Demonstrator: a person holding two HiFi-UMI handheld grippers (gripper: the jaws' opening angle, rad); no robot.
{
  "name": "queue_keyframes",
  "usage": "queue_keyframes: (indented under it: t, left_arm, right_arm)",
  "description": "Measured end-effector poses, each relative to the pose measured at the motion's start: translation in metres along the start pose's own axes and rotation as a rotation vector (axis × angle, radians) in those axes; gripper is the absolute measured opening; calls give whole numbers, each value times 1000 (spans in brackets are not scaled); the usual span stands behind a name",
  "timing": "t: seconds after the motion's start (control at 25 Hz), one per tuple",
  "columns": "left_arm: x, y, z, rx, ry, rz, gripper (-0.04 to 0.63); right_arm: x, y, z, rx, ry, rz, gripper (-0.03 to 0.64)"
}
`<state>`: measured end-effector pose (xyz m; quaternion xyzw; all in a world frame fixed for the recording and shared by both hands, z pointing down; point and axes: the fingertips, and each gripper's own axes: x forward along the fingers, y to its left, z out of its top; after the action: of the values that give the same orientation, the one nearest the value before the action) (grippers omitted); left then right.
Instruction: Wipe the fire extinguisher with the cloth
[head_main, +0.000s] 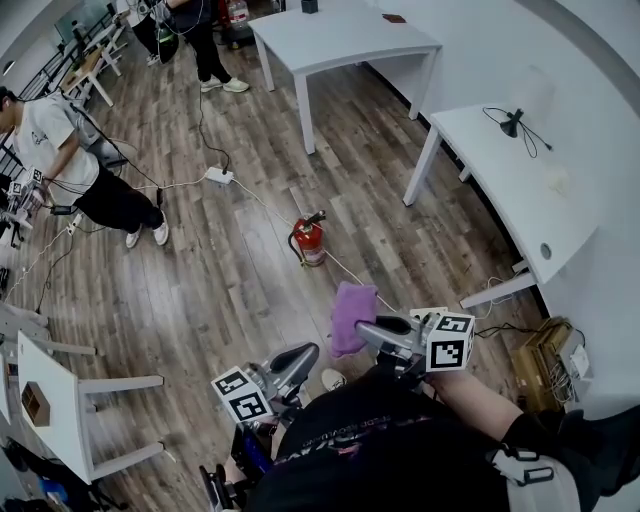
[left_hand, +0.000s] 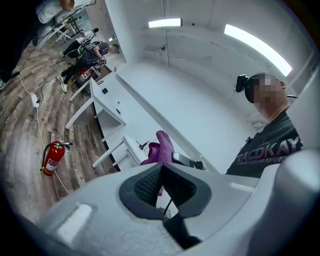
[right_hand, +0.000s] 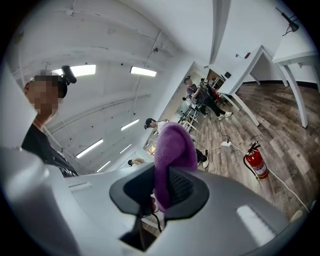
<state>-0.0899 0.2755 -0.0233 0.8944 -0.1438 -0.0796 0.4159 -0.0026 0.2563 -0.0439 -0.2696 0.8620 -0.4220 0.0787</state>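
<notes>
We hold tongs in each hand above a wooden floor (head_main: 230, 290): the right tongs (head_main: 368, 328) are clenched on a purple cloth (head_main: 350, 312), whose fluffy bulk rises up between the pads, while the left tongs (head_main: 306, 353) are pressed together on nothing. The red fire extinguisher (head_main: 310, 240) stands upright on the floor ahead of us, well apart from both tongs and the cloth. A pale cable (head_main: 262, 203) runs past its base, and a white table (head_main: 500, 165) stands off to its right.
</notes>
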Motion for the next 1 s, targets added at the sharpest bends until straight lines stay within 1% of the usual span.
queue_keyframes:
  t: [0.2, 0.32, 0.48, 1.0]
  left_arm:
    - [0, -3, -12, -26, 17, -11, -2]
    - [2, -5, -16, -20, 26, -13, -2]
    - [1, -7, -17, -23, 18, -14, -2]
    - [6, -9, -18, -34, 17, -28, -2]
  right_arm:
    - [-7, 7, -10, -18, 17, 1, 57]
    - [-12, 7, -15, -19, 14, -4, 57]
    - [-17, 7, -17, -10, 10, -15, 57]
    - [-21, 10, -23, -21, 16, -7, 57]
